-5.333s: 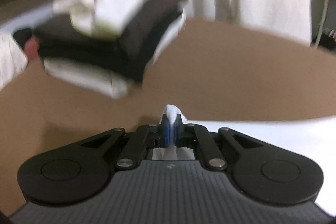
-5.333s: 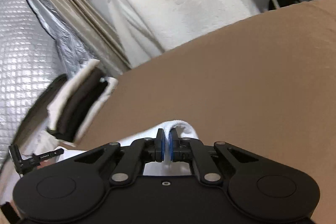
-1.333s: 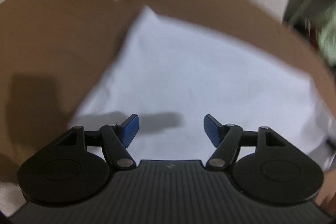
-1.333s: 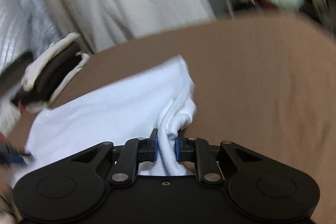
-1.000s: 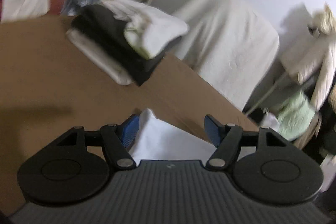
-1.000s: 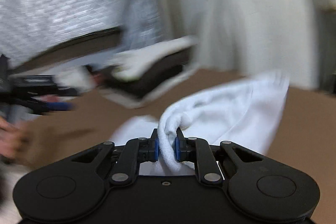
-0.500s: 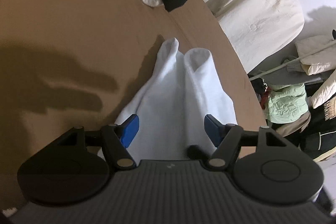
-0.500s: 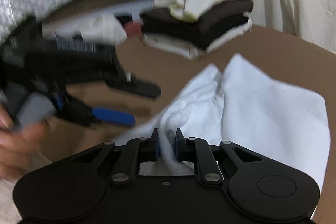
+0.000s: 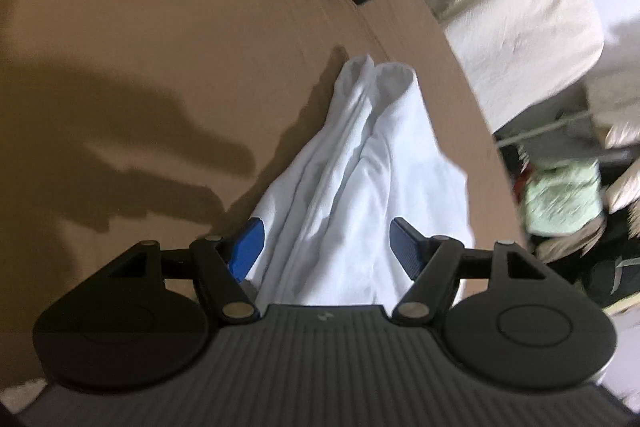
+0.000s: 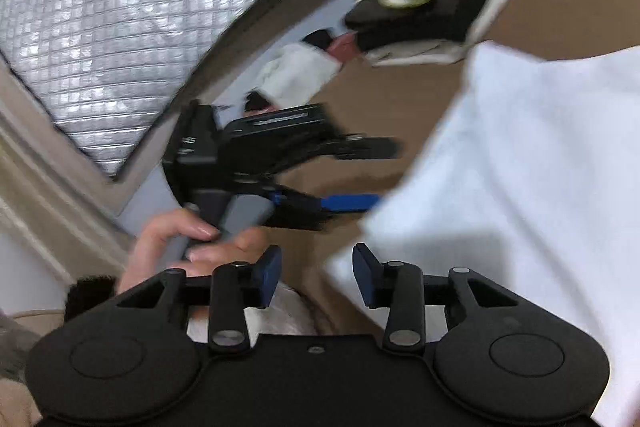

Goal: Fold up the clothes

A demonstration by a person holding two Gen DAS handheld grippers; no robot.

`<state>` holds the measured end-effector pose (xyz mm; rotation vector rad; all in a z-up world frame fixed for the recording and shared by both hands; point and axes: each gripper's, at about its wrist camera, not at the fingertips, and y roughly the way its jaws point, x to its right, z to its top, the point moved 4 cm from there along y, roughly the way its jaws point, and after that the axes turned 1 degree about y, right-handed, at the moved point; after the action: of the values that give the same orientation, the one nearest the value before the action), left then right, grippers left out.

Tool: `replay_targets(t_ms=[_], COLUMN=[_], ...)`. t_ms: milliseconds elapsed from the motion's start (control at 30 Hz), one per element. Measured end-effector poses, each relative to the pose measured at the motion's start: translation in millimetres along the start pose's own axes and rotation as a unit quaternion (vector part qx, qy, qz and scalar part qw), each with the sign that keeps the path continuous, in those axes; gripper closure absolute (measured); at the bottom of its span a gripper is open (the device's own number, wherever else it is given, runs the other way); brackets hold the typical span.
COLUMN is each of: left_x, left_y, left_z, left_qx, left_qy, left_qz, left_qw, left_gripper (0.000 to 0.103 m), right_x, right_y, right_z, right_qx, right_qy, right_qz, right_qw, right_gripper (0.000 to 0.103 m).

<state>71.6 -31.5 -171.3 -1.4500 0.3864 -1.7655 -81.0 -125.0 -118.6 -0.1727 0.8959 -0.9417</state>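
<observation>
White garment [image 9: 372,187] lies bunched on the brown table [image 9: 160,27]. My left gripper [image 9: 326,243] hangs spread wide over it, gripping nothing. My right gripper [image 10: 316,273] is parted and empty too.

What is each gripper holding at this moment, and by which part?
Nothing is held. The left gripper has its jaws open on either side of the white garment, not pinching it. The right gripper is open too, beside the garment's edge.

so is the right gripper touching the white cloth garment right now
Apart. The right wrist view shows the right gripper open with nothing between its fingers, and brown surface between them and the white cloth garment.
</observation>
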Motion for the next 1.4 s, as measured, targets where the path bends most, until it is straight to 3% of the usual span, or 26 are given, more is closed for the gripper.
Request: replay_targets(t_ms=[133,233,333,400,433,467,500,533,633,767,900,967,1033,1100,1133,1167,1233,1400], left_x=[19.2,31.9,27.8,20.4,18.6,22.7,26.8,31.1,46.9,41.9,24.7,21.5,19.8,21.3,25.3,29.4,40.5,55.0], left_y=[-3.0,-4.3,-8.8,-5.1,-3.1,-4.8,-6.4,-8.1,-6.6,-2.7,-0.8,2.7,4.5,6.8,6.5,6.1,2.5,-20.2], left_z=[-19.2,-32.1,-43.7,-50.0,-51.5,-52.0,-52.5,-53.1,-60.1,-57.7,-52.0,-49.7,-46.5,-45.7,-47.1,-48.6,-52.2,-41.4], left_qx=[-0.001,-0.003,-0.021,-0.046,-0.051,-0.040,-0.028,-0.018,-0.008,-0.013,-0.026,-0.029,-0.021,-0.014,-0.011,-0.007,0.006,0.079], left_qy=[0.078,0.099,0.058,0.028,0.026,0.045,0.065,0.085,0.146,0.135,0.083,0.066,0.058,0.062,0.079,0.097,0.136,0.173], left_qz=[0.075,0.089,0.071,0.067,0.068,0.069,0.069,0.069,0.078,0.070,0.047,0.038,0.039,0.055,0.059,0.062,0.071,0.059], left_qw=[0.9941,0.9912,0.9956,0.9963,0.9960,0.9958,0.9951,0.9938,0.9861,0.9882,0.9951,0.9967,0.9974,0.9965,0.9951,0.9933,0.9882,0.9799], left_gripper=[0.031,0.022,0.008,0.007,0.007,0.014,0.028,0.064,0.082,0.082,0.078,0.067,0.061,0.065,0.076,0.090,0.091,0.093], right_x=[15.1,27.6,38.6,45.9,49.5,53.2,56.9,60.5,71.5,88.1,119.2,129.1,139.1,141.2,137.8,135.0,129.5,115.1], right_y=[-14.7,2.0,21.1,33.8,40.2,46.5,52.9,59.2,78.2,106.2,161.0,185.3,204.4,211.7,208.1,199.5,182.1,137.7], right_z=[-19.1,10.7,50.4,76.9,90.1,103.3,116.6,129.8,169.5,217.1,209.0,205.6,200.8,194.8,194.3,197.2,202.9,217.2], right_qx=[0.003,-0.010,-0.021,-0.027,-0.031,-0.034,-0.038,-0.041,-0.052,-0.069,-0.122,-0.138,-0.142,-0.125,-0.106,-0.086,-0.046,0.053], right_qy=[-0.086,-0.083,-0.077,-0.073,-0.071,-0.068,-0.066,-0.064,-0.058,-0.049,-0.039,-0.039,-0.034,-0.043,-0.058,-0.061,-0.067,-0.082], right_qz=[-0.155,-0.162,-0.159,-0.157,-0.156,-0.155,-0.153,-0.152,-0.149,-0.151,-0.190,-0.200,-0.216,-0.215,-0.211,-0.213,-0.217,-0.224], right_qw=[0.984,0.983,0.984,0.985,0.985,0.985,0.985,0.985,0.986,0.985,0.973,0.969,0.965,0.968,0.970,0.971,0.973,0.970], right_gripper=[0.058,0.058,0.057,0.050,0.039,0.034,0.034,0.031,0.030,0.030,0.030,0.030,0.030,0.039,0.079,0.091,0.092,0.093])
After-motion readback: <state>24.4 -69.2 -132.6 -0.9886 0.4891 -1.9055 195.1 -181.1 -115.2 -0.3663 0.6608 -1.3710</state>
